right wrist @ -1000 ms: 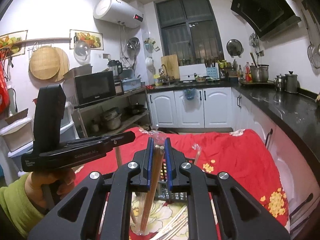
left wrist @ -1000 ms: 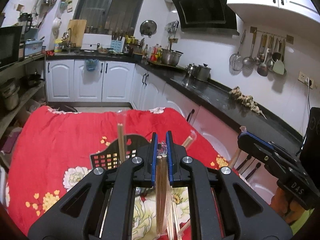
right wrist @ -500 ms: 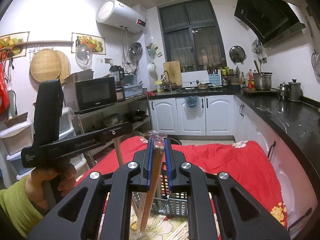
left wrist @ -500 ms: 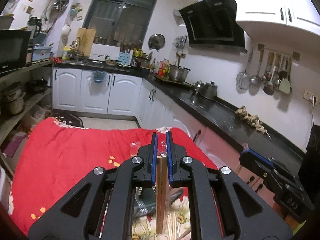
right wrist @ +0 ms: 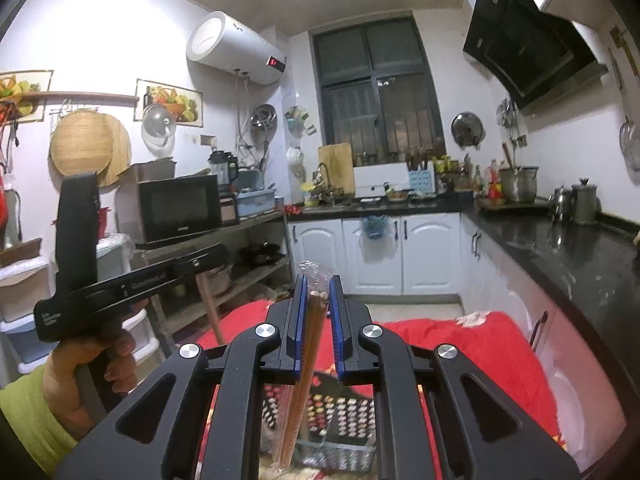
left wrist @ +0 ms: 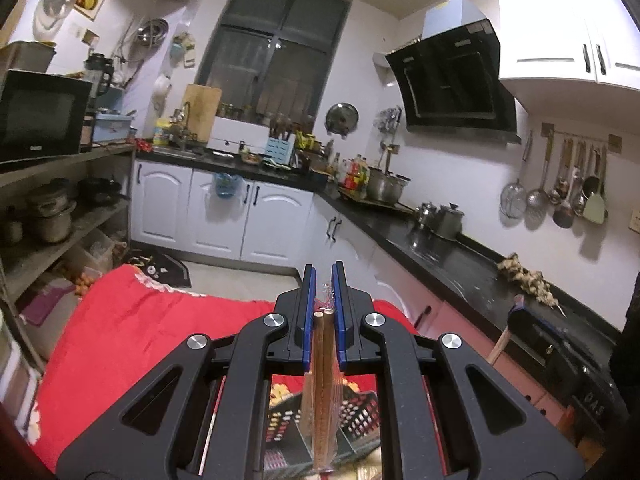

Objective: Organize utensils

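Note:
My left gripper [left wrist: 322, 280] is shut on a bundle of brown wooden chopsticks [left wrist: 322, 392] in a clear plastic sleeve, held upright above a black perforated utensil basket [left wrist: 356, 416]. In the right wrist view my right gripper [right wrist: 318, 286] is shut on another sleeved chopstick bundle [right wrist: 304, 384], which slants down to the left. Its lower end hangs near the basket [right wrist: 340, 416] on the red flowered tablecloth [right wrist: 480, 344]. The left gripper's black body [right wrist: 120, 280] shows at the left of the right wrist view, held by a hand [right wrist: 80, 376] in a green sleeve.
A black countertop [left wrist: 460, 264] with pots runs along the right. White cabinets [left wrist: 224, 220] stand at the back, and open shelves [right wrist: 224, 248] with a microwave are at the left. The other gripper [left wrist: 568, 344] shows at the right edge of the left wrist view.
Both grippers have risen with their chopstick bundles. The table and basket now sit lower in both views, and more of the kitchen walls shows.

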